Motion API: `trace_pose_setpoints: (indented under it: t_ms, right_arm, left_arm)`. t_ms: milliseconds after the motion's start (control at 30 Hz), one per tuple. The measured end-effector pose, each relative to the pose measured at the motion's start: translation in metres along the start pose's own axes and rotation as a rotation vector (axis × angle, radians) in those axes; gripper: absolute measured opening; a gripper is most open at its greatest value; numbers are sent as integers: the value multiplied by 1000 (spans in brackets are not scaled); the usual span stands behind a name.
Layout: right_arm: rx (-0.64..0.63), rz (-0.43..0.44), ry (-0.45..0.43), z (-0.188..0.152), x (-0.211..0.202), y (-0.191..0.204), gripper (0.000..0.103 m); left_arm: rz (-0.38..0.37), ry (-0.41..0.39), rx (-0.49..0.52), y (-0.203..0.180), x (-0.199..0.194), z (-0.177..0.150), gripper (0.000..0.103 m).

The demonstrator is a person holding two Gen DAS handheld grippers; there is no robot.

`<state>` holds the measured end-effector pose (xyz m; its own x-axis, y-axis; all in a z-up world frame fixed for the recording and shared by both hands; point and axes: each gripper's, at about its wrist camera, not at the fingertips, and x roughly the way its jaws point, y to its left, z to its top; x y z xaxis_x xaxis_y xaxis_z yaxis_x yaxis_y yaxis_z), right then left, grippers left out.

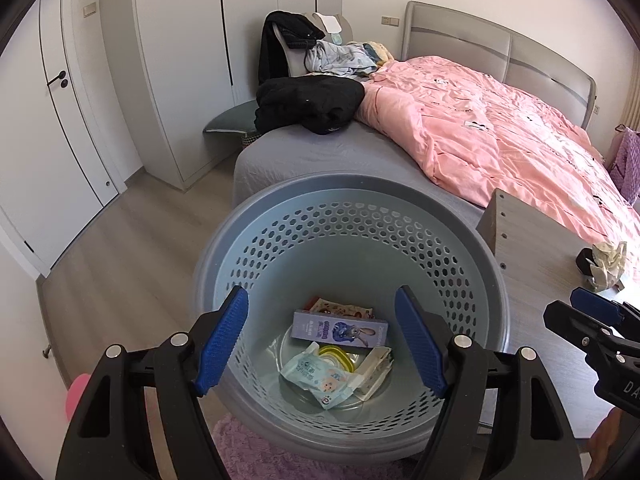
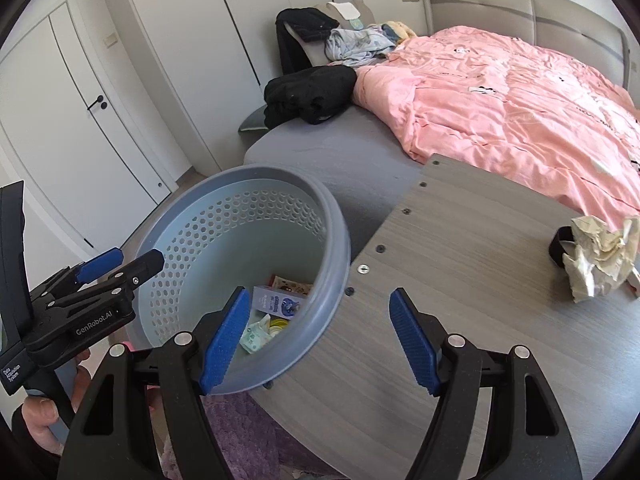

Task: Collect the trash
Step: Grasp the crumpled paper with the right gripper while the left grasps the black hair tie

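A home bedroom, plainly. At one o'clock a wide bed (image 1: pixel 360 152) carries a rumpled pink duvet (image 1: pixel 500 128) below a grey padded headboard (image 1: pixel 500 44). At twelve, dark clothes (image 1: pixel 308 104) pile on the mattress corner. White wardrobe doors (image 1: pixel 192 60) stand at eleven, a white door (image 1: pixel 60 120) at ten, over pale wood flooring (image 1: pixel 132 248).

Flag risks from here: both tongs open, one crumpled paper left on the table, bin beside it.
1. The crumpled paper leans against a black object; the open right tongs may catch that too.
2. The paper looks loose and springy, so it may slip out mid-carry.
3. The perforated bin stands close against the table edge; a low swing back could bump its rim. The open left tongs hang over its mouth, in the drop path.
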<state>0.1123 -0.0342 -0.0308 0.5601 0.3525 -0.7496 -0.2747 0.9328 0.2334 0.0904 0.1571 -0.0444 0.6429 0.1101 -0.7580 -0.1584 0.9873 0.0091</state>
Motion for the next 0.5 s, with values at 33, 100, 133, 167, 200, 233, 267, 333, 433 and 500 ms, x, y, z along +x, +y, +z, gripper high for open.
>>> trace_pose_setpoints:
  t_ms: [33, 100, 133, 167, 200, 233, 267, 333, 433, 500]
  right_arm:
    - [7, -19, -8, -2, -5, -7, 71]
    - [28, -56, -24, -4, -15, -21, 71]
    - [39, -74, -32, -7, -20, -29, 72]
    - [52, -93, -42, -9, -25, -36, 73]
    - [66, -113, -52, -10, -30, -45, 73]
    - [82, -136, -62, -11, -35, -54, 75]
    - [97, -159, -72, -13, -39, -63, 75]
    - [136, -204, -89, -15, -47, -83, 77]
    - [190, -265, -112, -18, -55, -111, 78]
    - [214, -308, -123, -17, -56, -126, 80]
  left_arm:
    - [-10, -1, 8, -5, -1, 0, 73]
    - [-32, -3, 24, -17, -3, 1, 73]
    - [-44, -4, 32, -23, -4, 1, 73]
    - [-56, -5, 41, -29, -5, 1, 73]
    - [-67, -6, 50, -35, -5, 1, 73]
    - [-79, -6, 59, -43, -5, 1, 73]
    - [-92, -6, 69, -50, -5, 1, 73]
    - [-113, -10, 91, -63, -6, 1, 73]
    - [-140, -13, 117, -84, -7, 1, 73]
    - [-159, -11, 128, -95, -7, 2, 73]
